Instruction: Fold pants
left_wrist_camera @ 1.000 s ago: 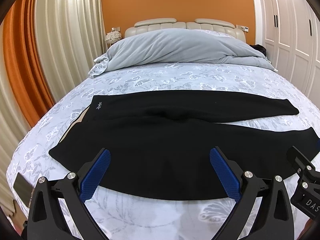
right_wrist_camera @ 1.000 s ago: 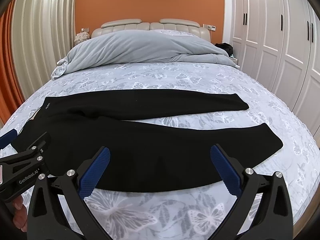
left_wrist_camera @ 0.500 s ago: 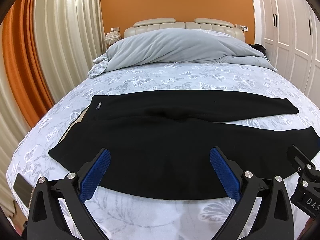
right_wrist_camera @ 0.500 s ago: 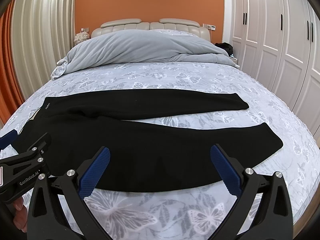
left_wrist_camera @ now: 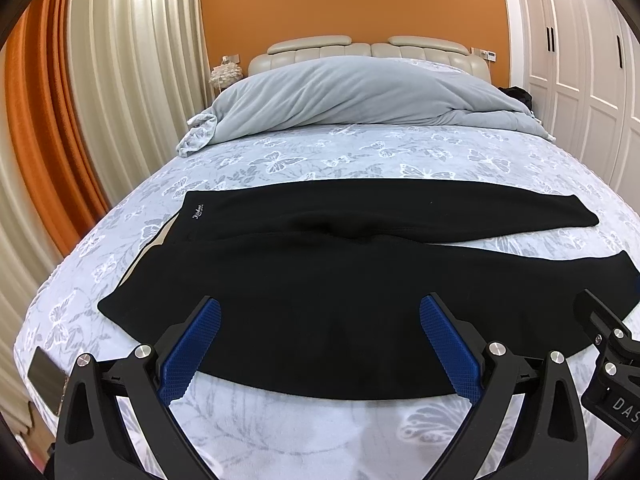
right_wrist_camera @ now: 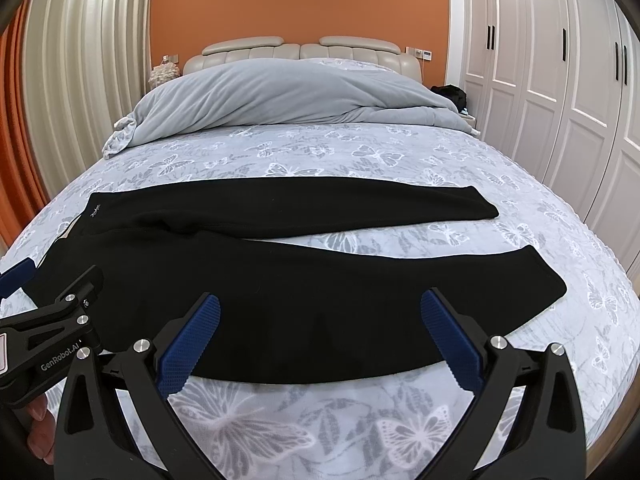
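Black pants (left_wrist_camera: 320, 264) lie flat across the bed, waistband at the left, two legs spread toward the right; they also show in the right wrist view (right_wrist_camera: 304, 280). My left gripper (left_wrist_camera: 320, 320) is open and empty, held above the pants' near edge by the waist half. My right gripper (right_wrist_camera: 320, 320) is open and empty, above the near leg. Part of the right gripper's body shows in the left wrist view at the right edge (left_wrist_camera: 608, 352), and the left gripper's in the right wrist view at the left (right_wrist_camera: 52, 332).
The bed (left_wrist_camera: 360, 148) has a butterfly-print sheet. A grey duvet (left_wrist_camera: 352, 96) is heaped by the headboard. Curtains (left_wrist_camera: 80, 100) hang at the left, white wardrobes (right_wrist_camera: 560, 80) stand at the right. A phone (left_wrist_camera: 44, 376) lies at the bed's near left corner.
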{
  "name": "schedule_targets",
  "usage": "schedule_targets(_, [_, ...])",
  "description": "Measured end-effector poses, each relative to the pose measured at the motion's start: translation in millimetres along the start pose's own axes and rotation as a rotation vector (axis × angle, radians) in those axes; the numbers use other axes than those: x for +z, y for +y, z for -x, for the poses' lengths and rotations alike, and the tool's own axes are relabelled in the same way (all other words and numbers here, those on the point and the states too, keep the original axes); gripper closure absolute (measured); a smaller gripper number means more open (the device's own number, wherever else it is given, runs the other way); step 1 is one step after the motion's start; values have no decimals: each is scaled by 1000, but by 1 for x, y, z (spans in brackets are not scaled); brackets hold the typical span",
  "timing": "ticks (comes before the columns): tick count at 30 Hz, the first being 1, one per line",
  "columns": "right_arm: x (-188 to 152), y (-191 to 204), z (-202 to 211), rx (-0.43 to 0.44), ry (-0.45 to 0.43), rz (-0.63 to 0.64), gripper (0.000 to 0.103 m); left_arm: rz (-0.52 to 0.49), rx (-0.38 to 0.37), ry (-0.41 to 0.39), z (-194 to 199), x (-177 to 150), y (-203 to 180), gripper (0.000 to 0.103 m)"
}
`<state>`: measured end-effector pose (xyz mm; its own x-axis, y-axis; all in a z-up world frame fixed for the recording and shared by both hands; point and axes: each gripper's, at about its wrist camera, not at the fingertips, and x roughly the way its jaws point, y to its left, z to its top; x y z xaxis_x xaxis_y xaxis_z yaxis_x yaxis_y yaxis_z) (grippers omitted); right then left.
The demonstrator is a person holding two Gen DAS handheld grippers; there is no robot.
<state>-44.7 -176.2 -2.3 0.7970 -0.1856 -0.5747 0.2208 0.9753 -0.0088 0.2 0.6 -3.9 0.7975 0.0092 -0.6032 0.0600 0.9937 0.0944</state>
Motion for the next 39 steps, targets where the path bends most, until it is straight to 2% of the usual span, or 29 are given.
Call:
schedule_targets(20, [-1, 0, 0, 0, 1, 1, 5, -3, 3, 1, -1, -1, -2, 5])
schedule_targets(26, [1, -4, -3, 14, 11, 0, 5, 8, -19, 25, -4, -2, 2, 5])
schedule_targets(31, [23, -38, -23, 16, 47, 17, 5, 43, -58, 89, -16, 3, 17, 5])
schedule_targets(35, [49, -83, -60, -24, 80, 73, 5, 46, -54, 129, -37, 19, 35, 5])
schedule_targets(39, [67, -140, -119, -87, 128, 92, 5, -13, 6, 165, -88, 43, 63, 5])
